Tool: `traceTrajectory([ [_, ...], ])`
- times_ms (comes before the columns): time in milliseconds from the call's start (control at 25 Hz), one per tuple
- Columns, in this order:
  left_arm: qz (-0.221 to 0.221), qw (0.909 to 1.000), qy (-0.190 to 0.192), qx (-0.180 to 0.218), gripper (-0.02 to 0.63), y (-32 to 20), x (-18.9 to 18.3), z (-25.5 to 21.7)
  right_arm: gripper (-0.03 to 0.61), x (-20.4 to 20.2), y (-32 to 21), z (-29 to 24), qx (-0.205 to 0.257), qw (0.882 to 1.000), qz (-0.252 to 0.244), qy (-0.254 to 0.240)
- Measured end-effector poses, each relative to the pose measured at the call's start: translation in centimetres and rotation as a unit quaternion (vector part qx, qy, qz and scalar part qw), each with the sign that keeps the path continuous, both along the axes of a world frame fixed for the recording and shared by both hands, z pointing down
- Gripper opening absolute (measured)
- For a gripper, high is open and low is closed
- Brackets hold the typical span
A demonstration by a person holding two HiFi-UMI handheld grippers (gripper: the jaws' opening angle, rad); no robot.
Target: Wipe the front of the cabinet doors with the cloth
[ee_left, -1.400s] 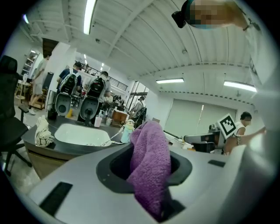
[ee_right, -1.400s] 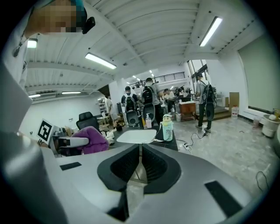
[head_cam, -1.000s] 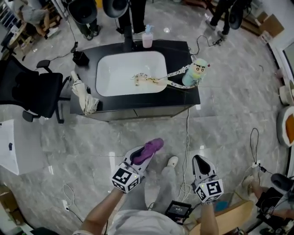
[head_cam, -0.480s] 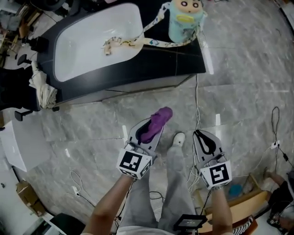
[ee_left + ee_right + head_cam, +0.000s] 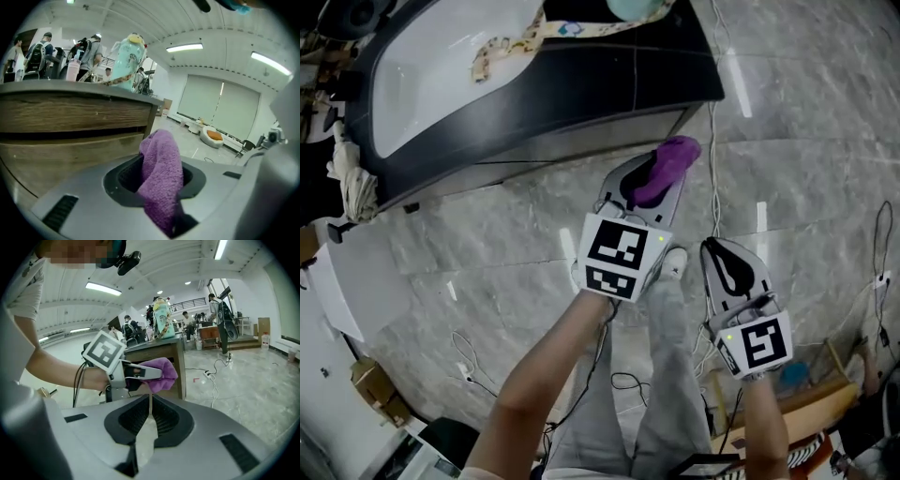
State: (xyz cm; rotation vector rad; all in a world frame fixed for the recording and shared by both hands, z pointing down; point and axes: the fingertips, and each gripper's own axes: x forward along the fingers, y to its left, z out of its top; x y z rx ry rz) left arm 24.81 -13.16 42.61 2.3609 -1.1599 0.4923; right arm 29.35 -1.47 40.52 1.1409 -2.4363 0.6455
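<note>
My left gripper [image 5: 649, 192] is clenched on the purple cloth [image 5: 672, 157], with a wad poking past the jaw tips so that fabric, not plastic, will meet the wood. I hold it pointed at the wooden cabinet doors [image 5: 65, 150] under the dark tabletop [image 5: 656, 66]. It is near them but not touching, so by my reading wiping has not begun. My right gripper [image 5: 731, 272] hangs beside my leg, closed on nothing, clear of the working side.
</note>
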Motion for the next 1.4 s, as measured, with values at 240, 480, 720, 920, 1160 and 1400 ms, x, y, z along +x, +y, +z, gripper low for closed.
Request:
traceTrajectory([
  [240,-0.014,0.9998,-0.011,-0.011,0.121,-2.8,-0.1,2.4,0.035,-0.6,0.4,2.2,-0.011,1.0,-0.005,0.011],
  [480,-0.023,0.9997,0.006,0.008,0.121,-3.8,-3.2,1.4,0.035,-2.0,-0.1,3.5,-0.017,1.0,0.013,0.02],
  [720,-0.047,0.9988,-0.011,0.005,0.121,-2.7,-10.9,2.0,0.035,-6.0,-0.5,3.9,-0.023,0.999,0.006,0.024],
  [920,-0.08,0.9961,-0.035,-0.001,0.121,-1.7,-18.4,3.1,0.035,-10.7,-0.6,4.0,-0.018,0.999,-0.02,0.029],
  [1160,-0.1,0.994,-0.044,0.0,0.121,-0.8,-24.7,2.9,0.035,-16.0,-0.5,4.0,-0.022,0.999,-0.041,0.024],
  [1400,-0.128,0.9907,-0.044,-0.006,0.121,0.1,-29.9,2.7,0.035,-19.4,-0.1,4.0,-0.022,0.998,-0.048,0.028],
])
